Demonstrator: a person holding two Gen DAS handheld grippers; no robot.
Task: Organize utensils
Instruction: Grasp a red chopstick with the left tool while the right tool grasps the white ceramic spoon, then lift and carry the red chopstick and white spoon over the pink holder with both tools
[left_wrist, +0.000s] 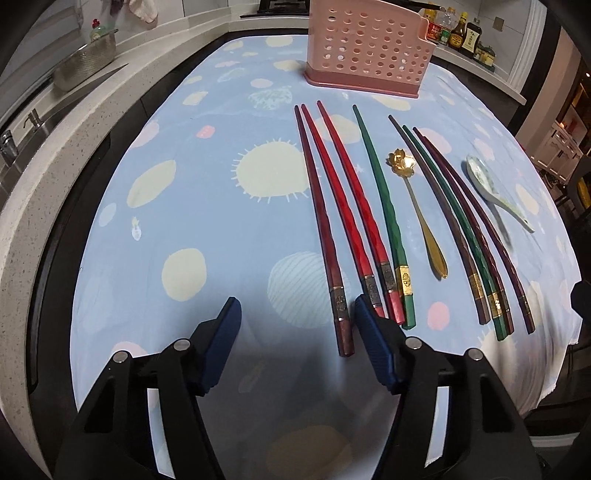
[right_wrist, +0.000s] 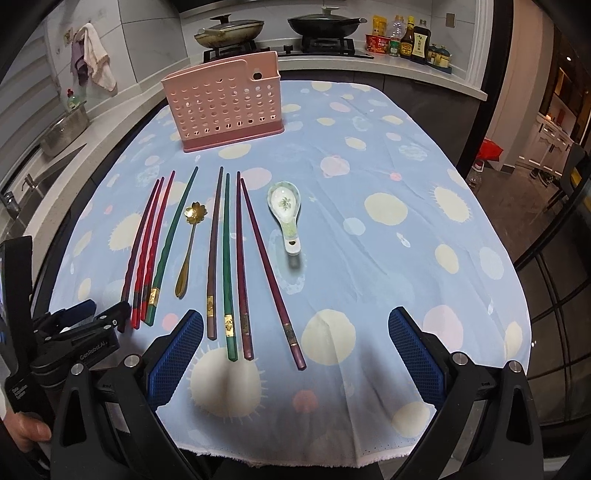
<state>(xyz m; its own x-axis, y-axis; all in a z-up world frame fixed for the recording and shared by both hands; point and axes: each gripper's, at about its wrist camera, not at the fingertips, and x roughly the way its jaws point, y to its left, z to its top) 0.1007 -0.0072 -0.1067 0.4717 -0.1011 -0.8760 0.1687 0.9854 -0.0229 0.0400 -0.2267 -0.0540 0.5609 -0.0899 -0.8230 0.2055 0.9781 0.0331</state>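
- Lying in a loose row on the cloth (right_wrist: 369, 258), eight chopsticks (right_wrist: 225, 258) point toward the rack (right_wrist: 225, 107): three reddish and one green on the left, four more (dark, green, two maroon) to their right.
- A gold spoon (right_wrist: 190, 243) lies between the two groups; a ceramic spoon (right_wrist: 286, 210) lies just right of the row.
- The rack stands upright beyond the utensils, well apart from them. No utensil shows through its holes, though its inside is not fully visible.
- Judgement: the task is at its start; all ten pieces remain to be moved into the rack.
- Left gripper (left_wrist: 295, 314) hangs low over the near ends of the leftmost chopsticks, jaws partly apart. The darkest red stick (left_wrist: 325, 236) runs between the pads; the right pad (left_wrist: 373, 332) sits just beside it. Contact cannot be confirmed; nothing is lifted.
- Right gripper (right_wrist: 295, 339) hovers over the near ends of the right group, jaws wide apart and empty.
- Likely first pick: the leftmost stick.
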